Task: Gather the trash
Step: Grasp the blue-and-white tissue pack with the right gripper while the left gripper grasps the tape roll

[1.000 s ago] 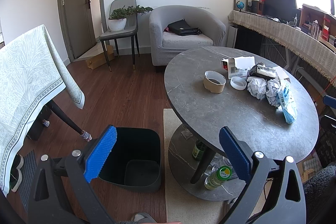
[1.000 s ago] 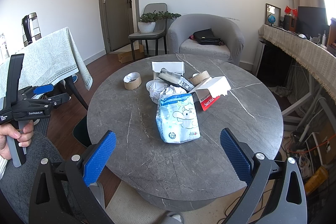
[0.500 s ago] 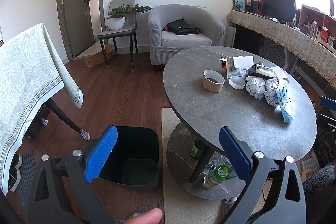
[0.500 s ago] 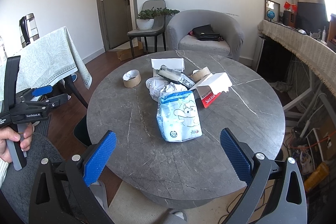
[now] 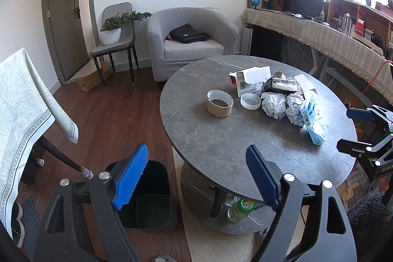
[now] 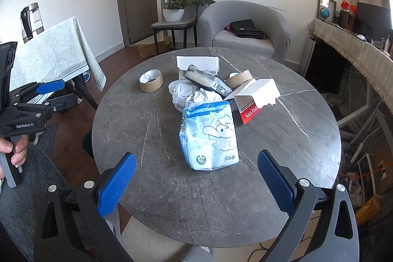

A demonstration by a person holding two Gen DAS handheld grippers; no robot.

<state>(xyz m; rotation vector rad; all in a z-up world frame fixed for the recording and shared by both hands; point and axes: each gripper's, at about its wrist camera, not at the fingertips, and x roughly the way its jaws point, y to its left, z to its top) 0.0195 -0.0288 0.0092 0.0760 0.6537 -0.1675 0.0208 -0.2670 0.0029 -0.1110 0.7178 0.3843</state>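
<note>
A pile of trash lies on the round grey table (image 6: pixel 147 129): a blue-and-white snack bag (image 6: pixel 210 134), crumpled paper balls (image 6: pixel 183 97), a black wrapper (image 6: pixel 206 80), a torn red-and-white SanDisk box (image 6: pixel 255 100), a white box (image 6: pixel 197 64) and tape rolls (image 6: pixel 151 80). My right gripper (image 6: pixel 195 182) is open and empty, just short of the snack bag. My left gripper (image 5: pixel 196 178) is open and empty, above the dark bin (image 5: pixel 147 198) on the floor at the table's left edge. The pile also shows in the left wrist view (image 5: pixel 282 102).
A cloth-covered table (image 5: pixel 22 109) stands at the left. A grey armchair (image 5: pixel 191 41) with a black bag and a chair with a potted plant (image 5: pixel 115 26) stand at the back. A green-capped bottle (image 5: pixel 242 209) sits on the table's lower shelf. A covered counter (image 5: pixel 319 33) runs along the right.
Both grippers have shifted slightly with their views; the right one has come a little nearer the snack bag. Both stay open and empty. Nothing on the table has moved.
</note>
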